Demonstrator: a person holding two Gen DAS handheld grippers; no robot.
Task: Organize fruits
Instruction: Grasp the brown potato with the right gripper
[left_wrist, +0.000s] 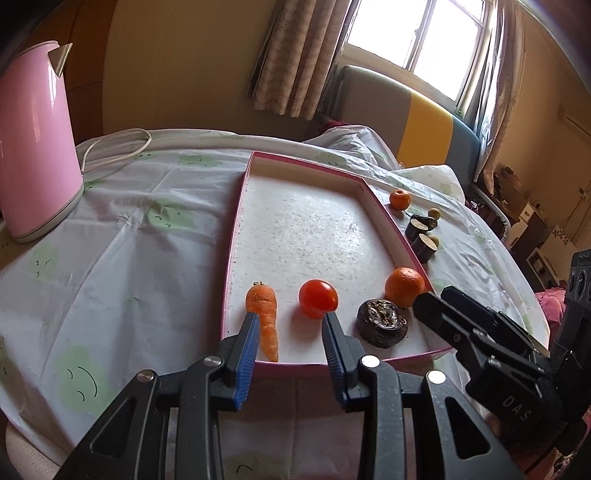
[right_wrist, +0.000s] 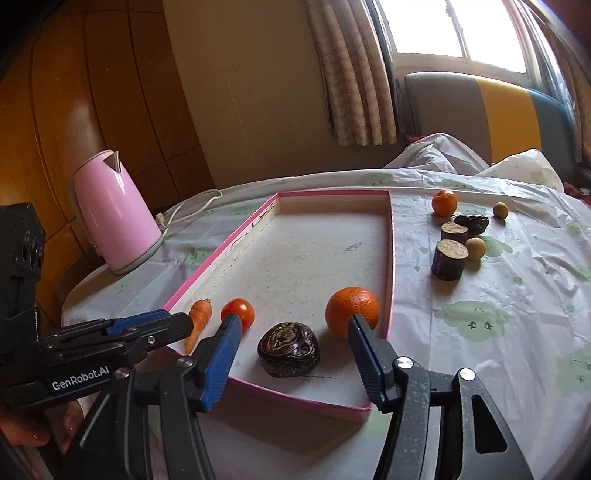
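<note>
Four pieces lined up along the near edge of the pink-rimmed tray (right_wrist: 390, 258) on the worktop (right_wrist: 517, 295): carrot (left_wrist: 264, 314), tomato (left_wrist: 317, 298), dark wrinkled fruit (right_wrist: 289, 349), large orange (right_wrist: 352, 312). Still outside the tray, off its right side: small orange (right_wrist: 444, 202), two dark cut stubs (right_wrist: 450, 259), two pale round fruits (right_wrist: 475, 248), one shrivelled dark piece (right_wrist: 472, 223), possibly a dried fruit, too small to call.

Left hand-held gripper (left_wrist: 290, 334) released, nothing between the pads, fingertips straddling the gap between carrot and tomato. Right hand-held gripper (right_wrist: 291, 339) likewise released, jaws wide either side of the dark wrinkled fruit and clear of it, nothing gripped.

Handling, judged by looks. Tomato: smooth, thin-skinned, easily bruised, best taken across the widest part with light pressure. Carrot: stiff, tapered, likely to swivel if pinched near the tip, so better held at the thick upper end. Oranges: firm, dimpled skin, good friction, forgiving across the middle. Cut stubs: rigid, upright, flat-topped, easiest clasped around the curved sides. Pale round fruits: small, light, prone to rolling away or squirting out of a closing pinch, hence a centred, slow close.
</note>
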